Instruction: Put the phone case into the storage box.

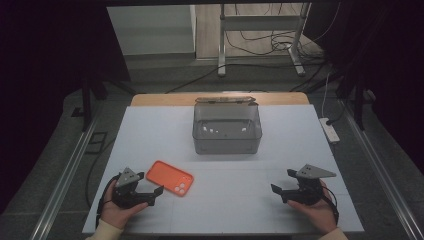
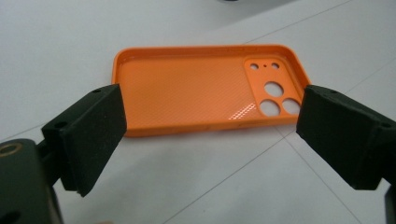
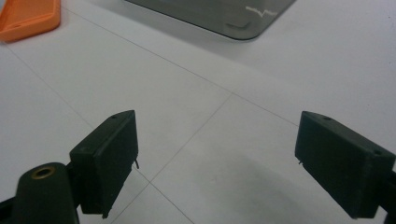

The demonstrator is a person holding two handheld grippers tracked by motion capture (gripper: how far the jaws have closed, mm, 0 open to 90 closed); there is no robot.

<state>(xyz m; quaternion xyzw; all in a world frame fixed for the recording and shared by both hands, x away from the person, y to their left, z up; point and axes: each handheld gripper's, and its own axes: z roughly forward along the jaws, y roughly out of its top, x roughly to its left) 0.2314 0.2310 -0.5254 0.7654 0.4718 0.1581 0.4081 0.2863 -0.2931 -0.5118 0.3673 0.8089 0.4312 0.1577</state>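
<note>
**Phone case ahead of spread left jaws**

The left gripper (image 1: pixel 150 192), jaws released and holding nothing, points at the orange phone case (image 1: pixel 169 178), which lies just beyond them on the white desk (image 1: pixel 240 210), untouched. The case lies hollow side up, with round camera holes at one end. Behind stands a grey bin (image 1: pixel 227 129). The right gripper (image 1: pixel 282 181), jaws released too, is well apart from the case.

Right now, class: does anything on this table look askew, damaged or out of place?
Nothing is damaged. The orange phone case lies askew, open side up, just ahead of the open left gripper. The grey bin sits square and looks empty.
</note>
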